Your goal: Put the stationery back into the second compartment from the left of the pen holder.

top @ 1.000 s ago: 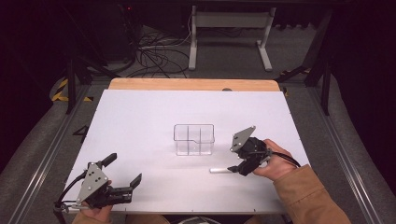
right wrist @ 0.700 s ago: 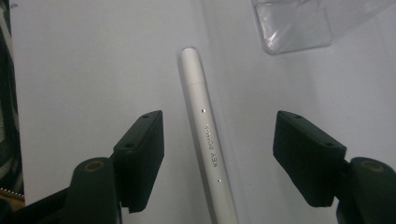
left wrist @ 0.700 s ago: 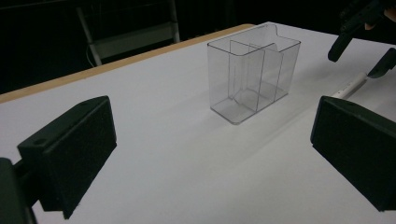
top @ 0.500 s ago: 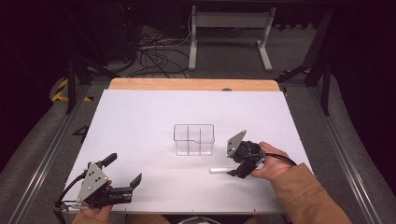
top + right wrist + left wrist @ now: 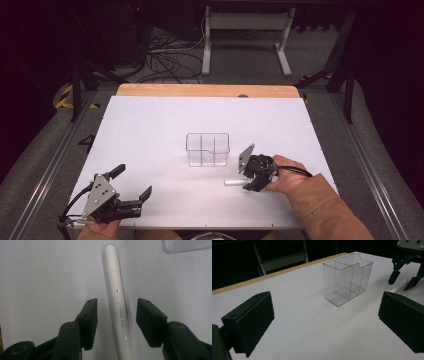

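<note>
White pen [image 5: 117,302]: lying flat on the table [image 5: 150,130], lower right of centre in the high view, running between the right gripper [image 5: 117,312] jaws, which have just been closing but are not touching it. Left gripper [image 5: 134,184]: jaws standing apart, holding nothing.

A divided container [image 5: 208,149] stands mid-table [image 5: 150,125]. A pen [image 5: 235,183] lies on the table nearer the person, right of the container and apart from it.
</note>
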Demonstrator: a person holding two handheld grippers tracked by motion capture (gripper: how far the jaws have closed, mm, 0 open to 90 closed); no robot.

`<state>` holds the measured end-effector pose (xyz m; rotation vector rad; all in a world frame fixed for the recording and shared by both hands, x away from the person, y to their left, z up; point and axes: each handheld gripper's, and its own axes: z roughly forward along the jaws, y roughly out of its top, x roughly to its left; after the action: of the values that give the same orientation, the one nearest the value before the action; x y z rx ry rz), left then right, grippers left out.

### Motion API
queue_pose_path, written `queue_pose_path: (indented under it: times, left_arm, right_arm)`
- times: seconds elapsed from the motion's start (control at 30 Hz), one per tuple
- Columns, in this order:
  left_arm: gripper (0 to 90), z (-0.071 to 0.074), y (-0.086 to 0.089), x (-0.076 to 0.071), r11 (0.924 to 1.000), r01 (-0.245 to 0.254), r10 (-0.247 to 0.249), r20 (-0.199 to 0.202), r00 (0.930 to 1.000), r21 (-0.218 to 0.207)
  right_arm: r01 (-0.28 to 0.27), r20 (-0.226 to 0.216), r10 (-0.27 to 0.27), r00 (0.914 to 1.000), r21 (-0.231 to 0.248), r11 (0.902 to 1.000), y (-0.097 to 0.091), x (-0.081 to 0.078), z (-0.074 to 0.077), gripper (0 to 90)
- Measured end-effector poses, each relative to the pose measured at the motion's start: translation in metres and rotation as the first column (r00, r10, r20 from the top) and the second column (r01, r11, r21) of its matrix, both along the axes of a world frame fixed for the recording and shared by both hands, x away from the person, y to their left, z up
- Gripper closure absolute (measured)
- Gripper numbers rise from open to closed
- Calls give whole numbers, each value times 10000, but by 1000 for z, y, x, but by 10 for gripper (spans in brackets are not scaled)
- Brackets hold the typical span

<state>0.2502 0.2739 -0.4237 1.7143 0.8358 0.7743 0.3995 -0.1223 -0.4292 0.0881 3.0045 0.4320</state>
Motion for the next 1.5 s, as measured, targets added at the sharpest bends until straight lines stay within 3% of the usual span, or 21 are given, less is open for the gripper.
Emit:
queue_pose_path:
  times: [0.37,0.6,1.1,1.27,1.5]
  left_arm:
    - [10,0,-1,0,10000,0,0,-48,10000,26]
    - [10,0,-1,0,10000,-3,3,-41,10000,11]
    - [10,0,-1,0,10000,8,-8,-13,10000,2]
    - [10,0,-1,0,10000,8,-8,-13,10000,-13]
    - [10,0,-1,0,10000,0,0,14,10000,-9]
  right_arm:
    - [-332,-60,329,9994,-384,9987,6,-1,-6,750]
    - [-672,134,679,9976,-480,9966,6,-1,-8,778]
    - [-864,374,887,9954,-572,9946,7,-4,-7,789]
    - [-853,633,865,9942,-215,9961,5,-6,2,790]
    - [-694,982,627,9932,657,9954,-2,-9,21,789]
